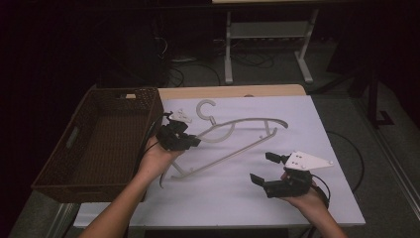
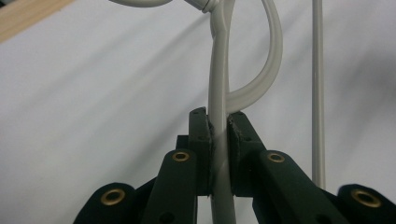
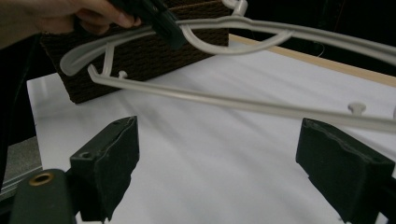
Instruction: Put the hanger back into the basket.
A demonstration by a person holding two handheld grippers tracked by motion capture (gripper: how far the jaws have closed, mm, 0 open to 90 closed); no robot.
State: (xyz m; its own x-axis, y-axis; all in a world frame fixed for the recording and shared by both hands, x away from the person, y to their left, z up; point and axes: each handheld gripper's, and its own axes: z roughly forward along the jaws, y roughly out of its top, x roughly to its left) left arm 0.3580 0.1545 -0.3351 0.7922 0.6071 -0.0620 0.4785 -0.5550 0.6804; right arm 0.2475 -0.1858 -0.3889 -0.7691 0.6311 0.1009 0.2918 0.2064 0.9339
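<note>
- On the white-covered counter [image 1: 237, 198], centre-left, left claw [image 1: 190, 140] is clamped on a pale plastic hanger [image 1: 233, 148]; pads pinch the upper arm of the frame, seen close-up in left gripper view [image 2: 219, 140].
- Hanger hook [image 1: 205, 109] points to the far side; long bottom bar runs diagonally from near-left to far-right. From the right gripper view the left end sits raised off the cloth, w/ its shadow below.
- Right claw [image 1: 262, 168] is near-right, jaws wide apart w/ nothing between them; hanger bar passes beyond the pads [image 3: 112, 158], not touching.
- Brown woven basket [image 1: 84, 163] stands at left edge of counter, just beside the left hand [image 1: 156, 158].
- Right hand [image 1: 304, 198] rests low near the counter's near edge, well apart from the left.
- Bare wood strip of counter [image 1: 223, 91] shows along far edge.
</note>
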